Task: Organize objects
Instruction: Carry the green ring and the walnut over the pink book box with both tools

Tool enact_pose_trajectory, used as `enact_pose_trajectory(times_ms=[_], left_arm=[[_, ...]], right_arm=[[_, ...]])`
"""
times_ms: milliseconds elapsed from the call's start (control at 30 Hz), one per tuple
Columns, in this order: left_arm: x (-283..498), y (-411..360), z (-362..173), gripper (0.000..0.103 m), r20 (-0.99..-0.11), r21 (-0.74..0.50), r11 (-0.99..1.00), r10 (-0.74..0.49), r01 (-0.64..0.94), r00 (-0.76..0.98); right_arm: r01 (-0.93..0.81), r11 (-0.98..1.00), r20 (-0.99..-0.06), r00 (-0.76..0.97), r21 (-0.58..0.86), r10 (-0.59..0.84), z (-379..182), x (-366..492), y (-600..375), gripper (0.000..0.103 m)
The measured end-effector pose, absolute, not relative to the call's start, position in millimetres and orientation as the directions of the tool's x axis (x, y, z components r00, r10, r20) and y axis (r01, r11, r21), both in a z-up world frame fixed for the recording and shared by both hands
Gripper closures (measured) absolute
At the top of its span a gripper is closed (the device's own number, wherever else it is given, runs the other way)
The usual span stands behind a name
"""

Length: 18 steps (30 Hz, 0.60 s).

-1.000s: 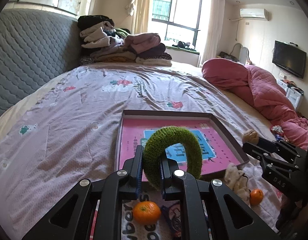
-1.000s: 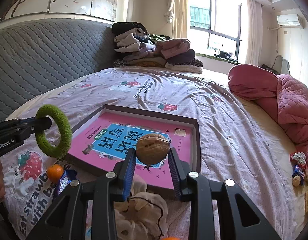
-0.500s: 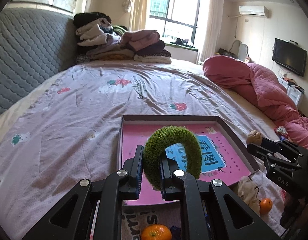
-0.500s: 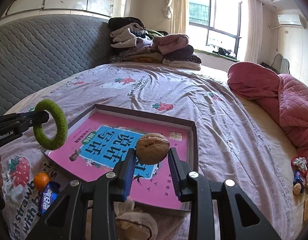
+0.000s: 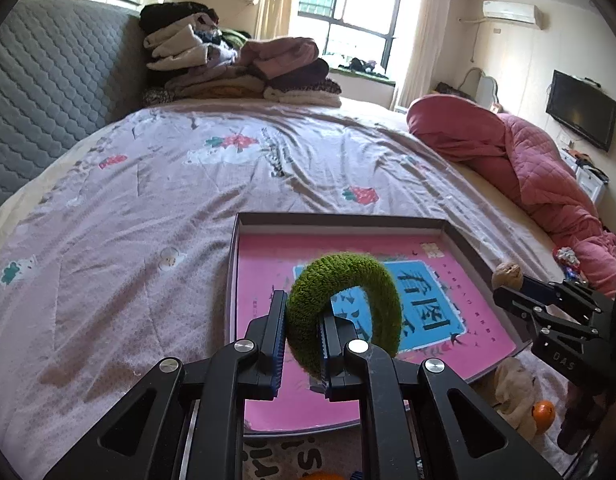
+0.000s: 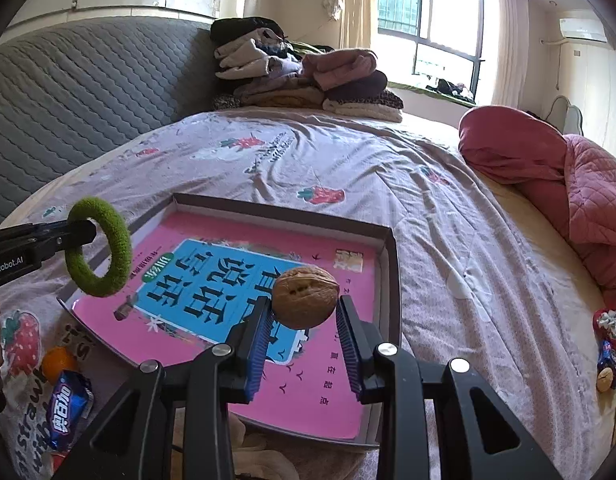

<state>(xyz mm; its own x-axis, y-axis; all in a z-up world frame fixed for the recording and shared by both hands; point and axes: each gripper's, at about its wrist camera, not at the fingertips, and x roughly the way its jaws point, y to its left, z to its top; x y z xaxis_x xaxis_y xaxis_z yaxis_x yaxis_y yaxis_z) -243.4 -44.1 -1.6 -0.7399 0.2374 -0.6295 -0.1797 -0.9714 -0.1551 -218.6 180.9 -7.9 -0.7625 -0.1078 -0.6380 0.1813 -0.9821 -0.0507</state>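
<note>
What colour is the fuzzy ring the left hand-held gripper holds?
Green; the fuzzy ring shows best in the right wrist view.

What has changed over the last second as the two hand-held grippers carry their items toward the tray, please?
Both have advanced over the tray: the left hand-held gripper with the green ring, the right hand-held gripper with the walnut. Nothing was released; both grips are unchanged, and the tray stays on the bed.

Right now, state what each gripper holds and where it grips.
Left gripper: green ring, pinched across its band. Right gripper: walnut, clamped at its sides.
</note>
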Motion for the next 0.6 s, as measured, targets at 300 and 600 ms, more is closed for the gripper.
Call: enact_pose_trajectory(times_ms=[300,600], left_arm=[[-250.2,-39.1,-16.7,0.089,-0.665,-0.142,-0.972,0.233,-0.186,-0.709],[-253.9,-34.5,-28.9,0.089,-0.696,-0.110,-0.976,0.210,-0.187,-0.686]], right_arm=[[0.186,-0.982,-0.679,-0.725,-0.033,-0.115,-18.0,-226.7,183.1,0.069],[0.195,-0.980,-0.726,-0.677,-0.025,-0.116,-30.5,-236.5,182.4,0.069]])
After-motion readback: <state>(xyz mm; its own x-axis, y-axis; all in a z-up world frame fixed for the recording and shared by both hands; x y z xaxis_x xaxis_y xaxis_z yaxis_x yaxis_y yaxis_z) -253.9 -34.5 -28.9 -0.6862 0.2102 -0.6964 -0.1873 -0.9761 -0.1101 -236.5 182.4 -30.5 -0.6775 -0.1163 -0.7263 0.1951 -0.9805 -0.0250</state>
